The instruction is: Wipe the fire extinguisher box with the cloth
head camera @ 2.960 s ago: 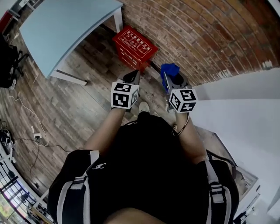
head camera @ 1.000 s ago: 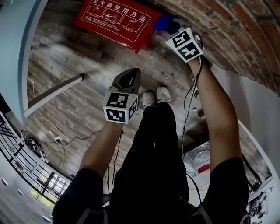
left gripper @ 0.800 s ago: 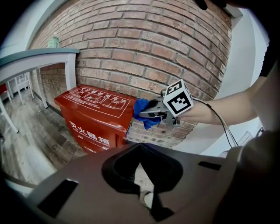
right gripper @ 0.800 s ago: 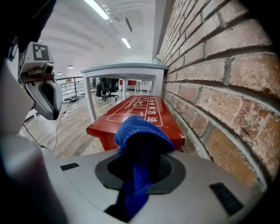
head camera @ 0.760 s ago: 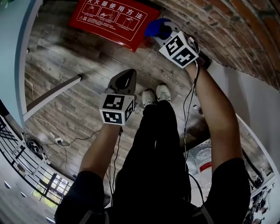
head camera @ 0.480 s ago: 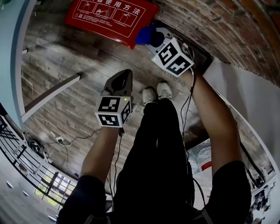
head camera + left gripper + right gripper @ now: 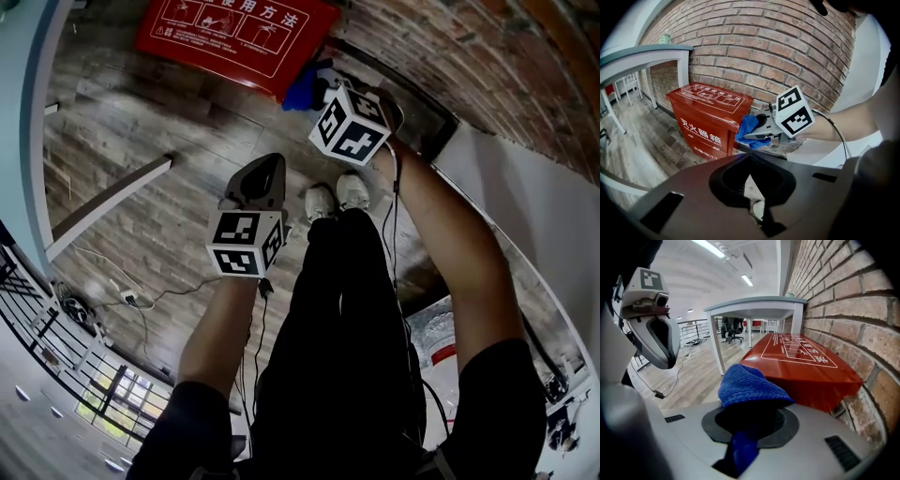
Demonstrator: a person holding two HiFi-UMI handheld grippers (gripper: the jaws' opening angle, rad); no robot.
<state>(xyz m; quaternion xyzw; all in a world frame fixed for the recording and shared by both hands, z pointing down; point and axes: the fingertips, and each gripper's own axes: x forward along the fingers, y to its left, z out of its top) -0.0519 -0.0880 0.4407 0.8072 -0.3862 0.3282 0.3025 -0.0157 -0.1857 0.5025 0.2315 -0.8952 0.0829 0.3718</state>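
1. Red fire extinguisher box (image 7: 801,362) on the wooden floor (image 7: 159,122), backed against the brick wall (image 7: 853,301), sloping lid printed with white diagrams and characters.
2. Beside it, a pale table (image 7: 754,303), one white leg close to the box's far end.
3. Right tool (image 7: 319,86) held low at the near end of the box, jaws clamped on a blue cloth (image 7: 746,385); a bunched wad bulging out past the tips, a tail hanging back between the jaws.
4. Cloth at the edge of the lid's near corner, seen from the left tool's view as overlapping the rim; actual contact not certain.
5. Left tool (image 7: 270,167) held back from the box, well apart from the right one, pointing toward the box and wall.
6. Its dark jaws closed tip to tip, gripping nothing; through the gap behind the tips, only floor and a light shoe.
7. Below both tools, a pair of light shoes (image 7: 336,197) on the floor, dark trousers above them.
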